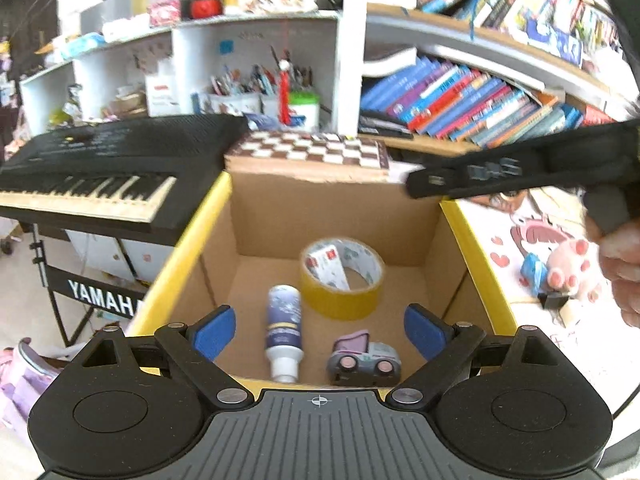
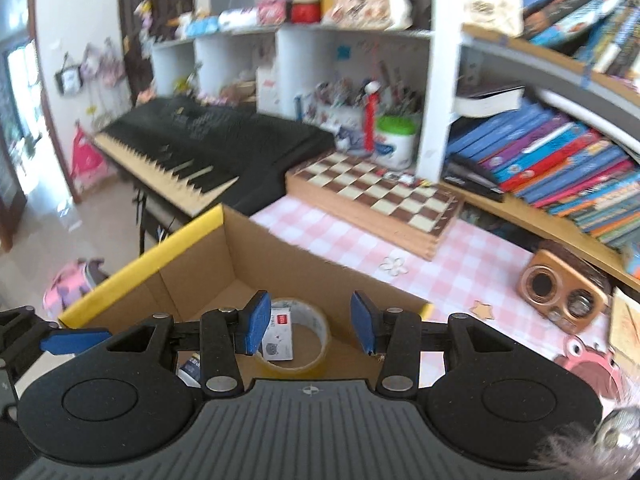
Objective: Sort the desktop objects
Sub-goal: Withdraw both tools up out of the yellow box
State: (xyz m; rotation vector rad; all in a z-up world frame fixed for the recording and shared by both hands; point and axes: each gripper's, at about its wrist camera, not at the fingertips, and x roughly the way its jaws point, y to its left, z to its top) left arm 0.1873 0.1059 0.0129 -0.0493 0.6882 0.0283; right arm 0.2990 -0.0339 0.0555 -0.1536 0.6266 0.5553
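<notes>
Cardboard box (image 1: 256,216) with the yellow rim is seen from above by both cameras, and three things already lie on its floor: a roll of tape (image 1: 342,282) at about twelve o'clock, a small spray bottle (image 1: 284,332) at nine o'clock of the toy car (image 1: 366,360). Nothing is gripped by the left gripper (image 1: 320,332), its blue pads spread wide above the box. The right gripper (image 2: 310,328) is parted a little and empty too, with only the tape roll seen far below between its pads. A drop-off is judged finished; next, another loose item must be fetched, perhaps the small wooden speaker (image 2: 564,288) at three o'clock on the pink checked cloth (image 2: 360,240).
</notes>
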